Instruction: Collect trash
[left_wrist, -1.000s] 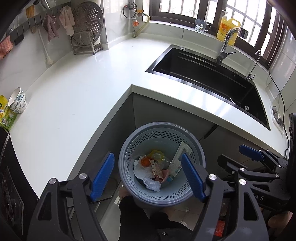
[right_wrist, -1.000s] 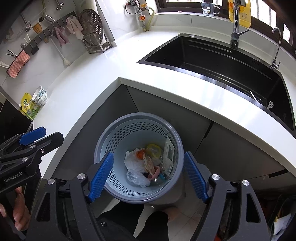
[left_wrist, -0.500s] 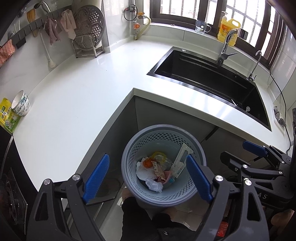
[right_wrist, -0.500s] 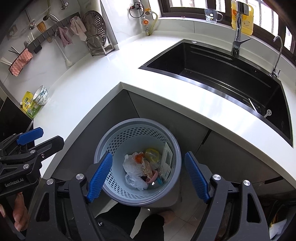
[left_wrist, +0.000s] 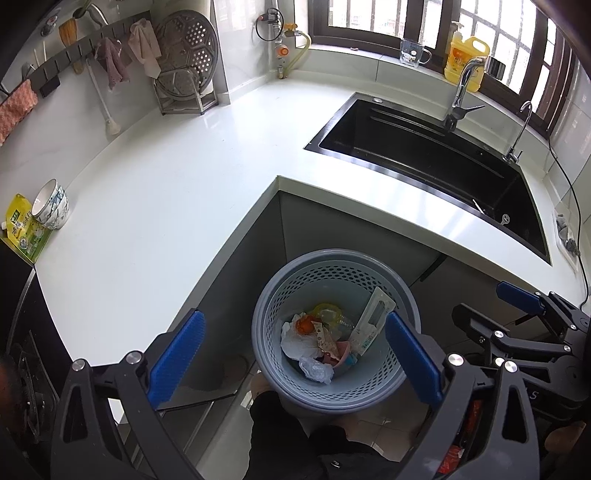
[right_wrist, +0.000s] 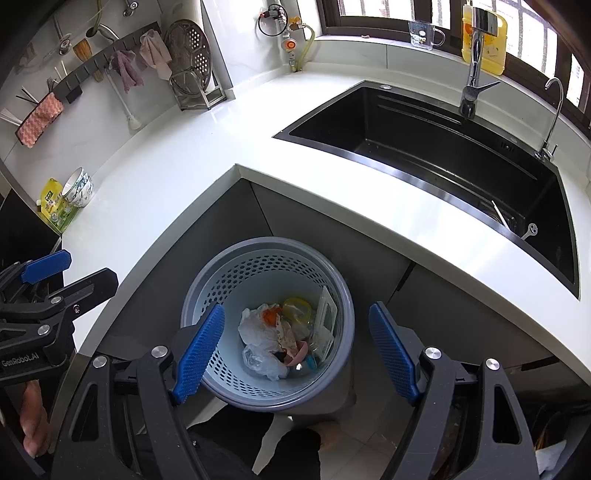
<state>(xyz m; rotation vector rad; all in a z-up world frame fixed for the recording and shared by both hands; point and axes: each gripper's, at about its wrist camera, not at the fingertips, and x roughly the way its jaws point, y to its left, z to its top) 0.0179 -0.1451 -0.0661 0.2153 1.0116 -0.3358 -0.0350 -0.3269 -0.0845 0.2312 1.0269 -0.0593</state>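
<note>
Left wrist view: the grey perforated bin (left_wrist: 334, 325) stands on the floor in the inner corner of the white L-shaped surface (left_wrist: 147, 192), against the grey cabinet fronts. Trash (left_wrist: 321, 343) lies in its bottom: crumpled white plastic, an orange piece, a yellow piece, pink scraps and a long white packet leaning on the right wall.

My left tongs (left_wrist: 295, 358) hang above the bin's near-left side, angled steeply down. Their jaws are opening, wide, with nothing pressed between the blue pads; the right pad overlaps the bin's right rim in view, the left pad sits over the cabinet.

My right tongs (right_wrist: 295, 347) hover over the same bin (right_wrist: 266, 258), jaws spread wide and empty, also pitched steeply down, pads flanking the trash (right_wrist: 280, 336) in view.

A black sink (left_wrist: 424, 162) is set into the surface behind.
</note>
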